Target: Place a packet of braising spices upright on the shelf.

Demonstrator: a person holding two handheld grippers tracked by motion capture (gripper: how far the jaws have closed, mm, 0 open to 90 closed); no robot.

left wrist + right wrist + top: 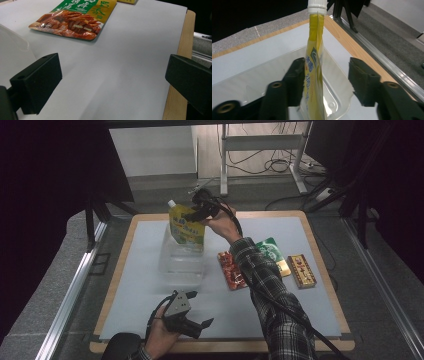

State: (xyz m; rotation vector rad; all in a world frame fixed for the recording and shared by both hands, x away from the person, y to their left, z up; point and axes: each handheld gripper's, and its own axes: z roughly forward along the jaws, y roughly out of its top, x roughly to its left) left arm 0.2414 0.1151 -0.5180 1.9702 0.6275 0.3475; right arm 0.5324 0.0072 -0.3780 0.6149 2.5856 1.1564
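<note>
Our table (310, 285) carries a clear tub (181, 262). Upright in the tub stands the yellow pouch (314, 75), between our right gripper's (325, 80) half-parted jaws; one jaw touches it, the other stands clear. Our left gripper (112, 75) gapes wide, empty, above the mat.

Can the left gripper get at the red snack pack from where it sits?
Probably yes. The left gripper is open with bare mat between it and the red snack pack; the clear tub stands off to one side.
</note>
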